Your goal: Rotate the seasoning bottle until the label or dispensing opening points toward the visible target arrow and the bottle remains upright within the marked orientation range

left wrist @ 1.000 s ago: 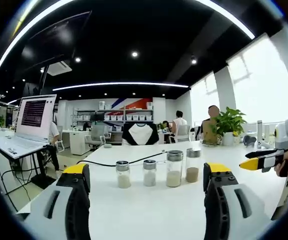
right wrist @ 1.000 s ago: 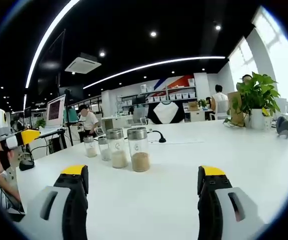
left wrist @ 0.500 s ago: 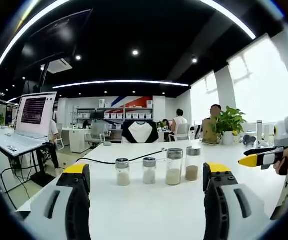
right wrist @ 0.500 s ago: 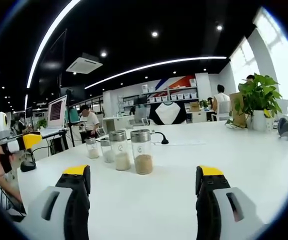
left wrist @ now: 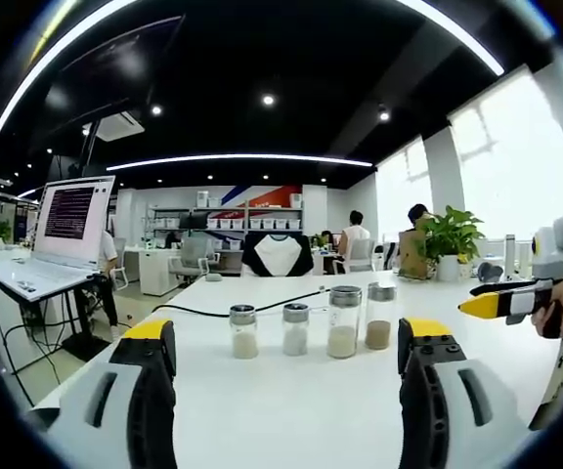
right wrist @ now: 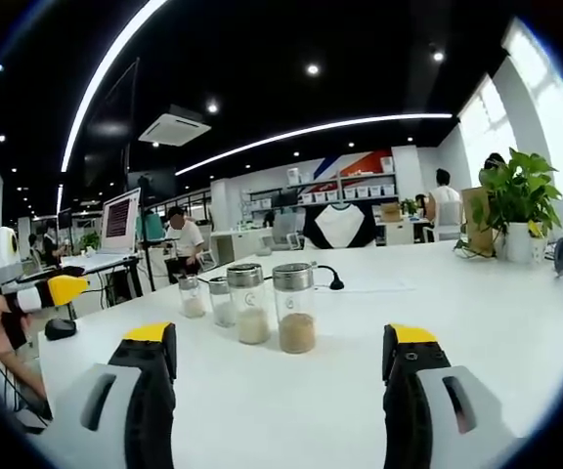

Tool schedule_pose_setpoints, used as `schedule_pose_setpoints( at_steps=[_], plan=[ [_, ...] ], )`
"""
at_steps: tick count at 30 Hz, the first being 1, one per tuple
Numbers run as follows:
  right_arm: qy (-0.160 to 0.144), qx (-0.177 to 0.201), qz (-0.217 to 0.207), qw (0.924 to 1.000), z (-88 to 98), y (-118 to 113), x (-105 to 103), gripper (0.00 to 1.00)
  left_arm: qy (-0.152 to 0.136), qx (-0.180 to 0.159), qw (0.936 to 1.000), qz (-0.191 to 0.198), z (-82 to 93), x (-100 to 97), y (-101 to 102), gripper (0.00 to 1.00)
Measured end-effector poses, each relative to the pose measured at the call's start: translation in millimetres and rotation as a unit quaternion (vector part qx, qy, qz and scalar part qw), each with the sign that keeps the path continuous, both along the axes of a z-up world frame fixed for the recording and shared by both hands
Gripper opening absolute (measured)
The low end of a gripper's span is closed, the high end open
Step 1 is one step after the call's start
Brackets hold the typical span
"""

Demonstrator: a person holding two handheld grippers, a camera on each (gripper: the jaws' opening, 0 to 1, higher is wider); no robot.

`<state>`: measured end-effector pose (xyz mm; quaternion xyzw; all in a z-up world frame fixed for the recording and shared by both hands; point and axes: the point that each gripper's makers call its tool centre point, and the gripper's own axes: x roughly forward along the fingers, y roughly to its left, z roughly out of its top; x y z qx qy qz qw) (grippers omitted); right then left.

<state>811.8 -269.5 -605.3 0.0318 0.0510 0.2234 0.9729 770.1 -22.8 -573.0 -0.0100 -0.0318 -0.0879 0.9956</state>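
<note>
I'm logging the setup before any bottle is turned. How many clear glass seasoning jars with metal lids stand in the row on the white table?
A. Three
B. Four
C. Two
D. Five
B: the left gripper view shows four clear glass jars in a row on the white table: two short jars, a taller jar of pale grains, and a jar of brown grains.

We see our left gripper (left wrist: 286, 337) with two grey jaws lined in black and capped with yellow tips; our right gripper (right wrist: 280, 337) looks the same. Each gripper seen from the side has a yellow-and-black nose and a white top
</note>
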Motion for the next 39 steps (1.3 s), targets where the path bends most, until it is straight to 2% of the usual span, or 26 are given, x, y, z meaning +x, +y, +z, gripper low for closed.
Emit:
schedule_pose_setpoints(
  at_steps=[4, 14, 20, 29, 39],
  plan=[
    [0.003, 0.000, 0.005, 1.0000, -1.1, 7, 4, 0.87, 0.000, -0.001, 1.0000, 0.001, -0.6, -0.3, 1, 0.99],
    [0.009, -0.004, 0.042, 0.9991, -0.5, 42, 19, 0.86, 0.004, 0.001, 1.0000, 0.002, -3.6, -3.4, 3, 0.99],
    [0.012, 0.012, 0.053, 0.9985, -1.0, 56, 25, 0.86, -0.002, 0.010, 0.9999, 0.002, -3.1, -4.1, 3, 0.97],
    [0.012, -0.004, 0.069, 0.9975, -1.2, 80, 39, 0.84, 0.008, 0.006, 0.9999, 0.004, -7.5, -2.4, 4, 0.98],
    [0.023, 0.004, 0.081, 0.9964, -7.5, 101, 53, 0.79, -0.003, 0.001, 1.0000, 0.003, -0.4, -3.7, 7, 0.97]
  ],
)
